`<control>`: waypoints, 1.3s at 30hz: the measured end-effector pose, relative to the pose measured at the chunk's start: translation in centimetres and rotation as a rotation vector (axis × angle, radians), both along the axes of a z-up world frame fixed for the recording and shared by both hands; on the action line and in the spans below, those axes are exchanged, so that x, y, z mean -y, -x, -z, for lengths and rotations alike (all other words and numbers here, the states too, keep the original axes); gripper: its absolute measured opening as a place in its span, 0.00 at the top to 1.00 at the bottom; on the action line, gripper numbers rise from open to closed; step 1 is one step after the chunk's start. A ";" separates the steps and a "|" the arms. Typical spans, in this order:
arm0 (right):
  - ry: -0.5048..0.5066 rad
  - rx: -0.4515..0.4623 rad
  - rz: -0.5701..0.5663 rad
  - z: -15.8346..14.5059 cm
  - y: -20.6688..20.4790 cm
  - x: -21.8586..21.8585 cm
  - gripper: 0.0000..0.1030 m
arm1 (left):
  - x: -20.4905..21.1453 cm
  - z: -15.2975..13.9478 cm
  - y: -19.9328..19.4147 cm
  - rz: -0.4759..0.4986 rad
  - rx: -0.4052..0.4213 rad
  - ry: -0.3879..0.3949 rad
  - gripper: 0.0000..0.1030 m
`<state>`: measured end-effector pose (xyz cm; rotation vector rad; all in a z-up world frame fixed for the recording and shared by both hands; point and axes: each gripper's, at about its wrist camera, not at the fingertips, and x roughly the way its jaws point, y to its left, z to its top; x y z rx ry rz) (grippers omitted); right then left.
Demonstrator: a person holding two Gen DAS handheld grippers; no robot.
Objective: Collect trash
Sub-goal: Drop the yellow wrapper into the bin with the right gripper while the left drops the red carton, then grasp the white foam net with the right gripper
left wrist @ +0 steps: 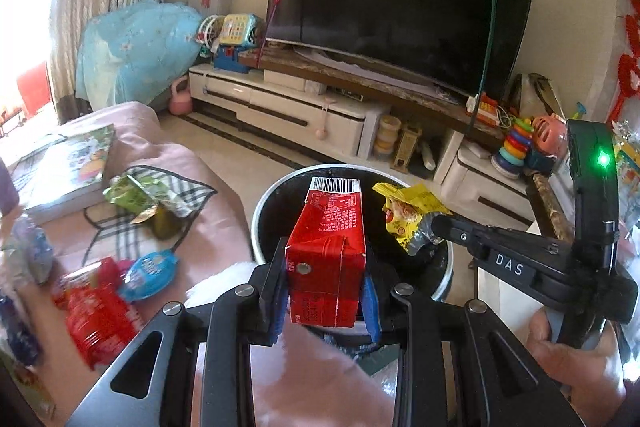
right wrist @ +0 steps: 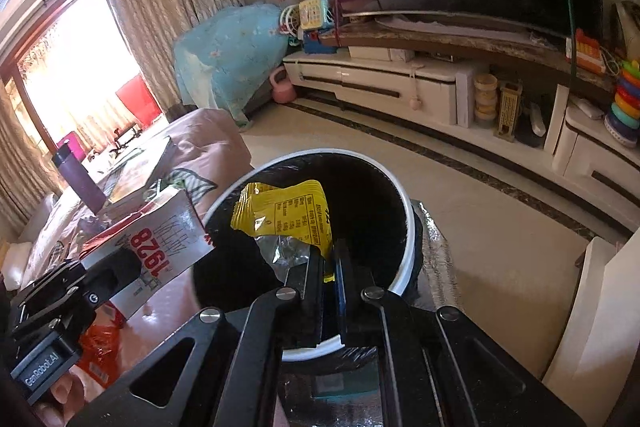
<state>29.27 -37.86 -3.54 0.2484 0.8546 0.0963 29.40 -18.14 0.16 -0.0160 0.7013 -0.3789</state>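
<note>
Two tools are hovering over the round, white-rimmed trash bin (left wrist: 447, 269) standing just beside the pink-covered table (left wrist: 208, 195). On the left, the left tool (left wrist: 326, 301) is clamping a red carton (left wrist: 326, 259) above the bin's near rim, while the right tool (right wrist: 329, 267) is pinching a crumpled yellow wrapper (right wrist: 288, 215) over the dark opening. More wrappers (left wrist: 120, 283) are lying on the table's left side.

Red carton (left wrist: 326, 259), yellow wrapper (left wrist: 408, 217) over bin (left wrist: 260, 215)
</note>
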 end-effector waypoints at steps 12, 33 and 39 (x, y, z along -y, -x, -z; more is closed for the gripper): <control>0.000 -0.060 0.006 1.4 -2.0 0.9 0.85 | 1.2 0.3 -3.3 0.017 -0.028 0.000 0.48; -0.085 0.102 0.008 -1.7 6.4 -4.7 0.05 | -7.5 -0.5 12.4 -0.051 0.032 0.019 0.35; -0.079 0.094 -0.032 -0.8 8.7 -7.7 0.05 | -11.1 -0.9 16.5 -0.122 0.035 0.011 0.32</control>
